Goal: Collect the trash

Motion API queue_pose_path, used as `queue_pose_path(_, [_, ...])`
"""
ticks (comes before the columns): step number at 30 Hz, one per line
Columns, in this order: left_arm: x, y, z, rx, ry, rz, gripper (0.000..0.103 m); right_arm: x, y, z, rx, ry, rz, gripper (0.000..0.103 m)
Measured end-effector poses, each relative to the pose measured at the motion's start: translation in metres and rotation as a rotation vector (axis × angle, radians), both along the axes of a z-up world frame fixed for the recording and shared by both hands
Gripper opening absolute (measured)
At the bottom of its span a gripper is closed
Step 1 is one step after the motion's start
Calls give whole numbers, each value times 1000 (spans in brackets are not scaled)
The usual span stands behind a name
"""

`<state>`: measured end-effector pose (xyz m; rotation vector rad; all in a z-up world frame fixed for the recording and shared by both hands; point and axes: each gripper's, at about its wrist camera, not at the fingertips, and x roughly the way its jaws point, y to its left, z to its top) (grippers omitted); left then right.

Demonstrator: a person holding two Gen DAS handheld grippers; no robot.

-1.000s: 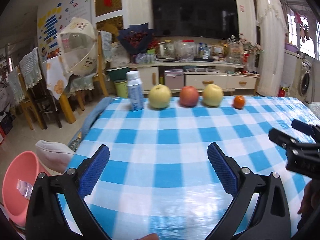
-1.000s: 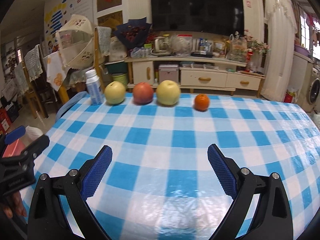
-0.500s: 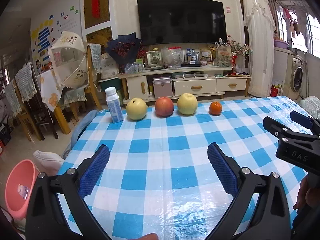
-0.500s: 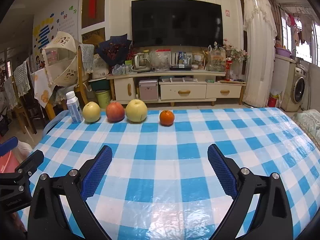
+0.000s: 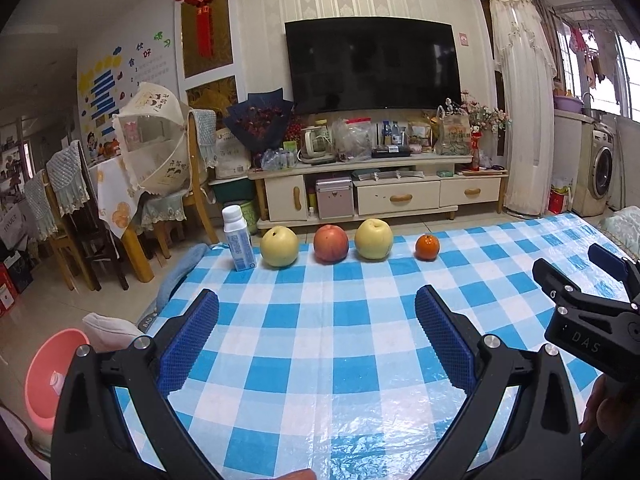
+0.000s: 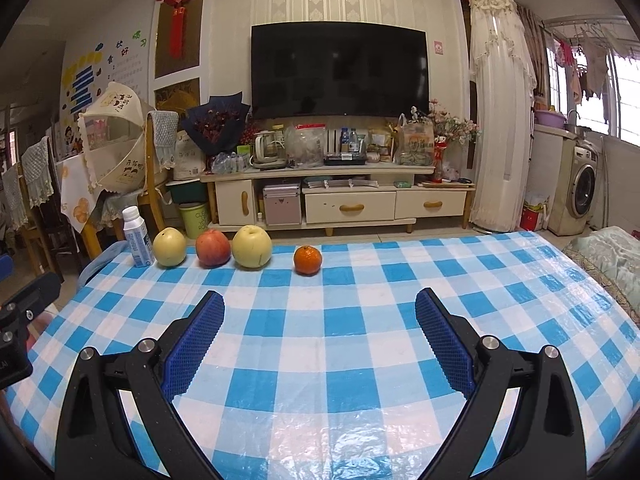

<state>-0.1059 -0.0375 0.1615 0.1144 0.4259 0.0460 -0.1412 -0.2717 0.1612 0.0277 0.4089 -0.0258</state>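
Five things line the far edge of the checked tabletop (image 6: pixel 360 344): one white bottle (image 5: pixel 239 239) at 11 o'clock, its blue label unreadable, then two yellow pears (image 5: pixel 279 246), one red apple (image 5: pixel 330 243) between them, and one small orange (image 5: pixel 427 246). Left claw (image 5: pixel 316 336) and right claw (image 6: pixel 320 340) both hang released, empty. "DAS" marks the right claw's body. One pink basin (image 5: pixel 48 376) sits on the floor at 8 o'clock
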Motion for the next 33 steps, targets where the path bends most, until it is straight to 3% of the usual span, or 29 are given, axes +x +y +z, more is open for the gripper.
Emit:
queue_pose_path(13, [-15,-11,12,26,-33,-15,99,-14,2,8,-29,-47,20,95])
queue_pose_path(33, [-16,-18,1,23,-28,-28,99,-19,5,6,-49,-54,29,97])
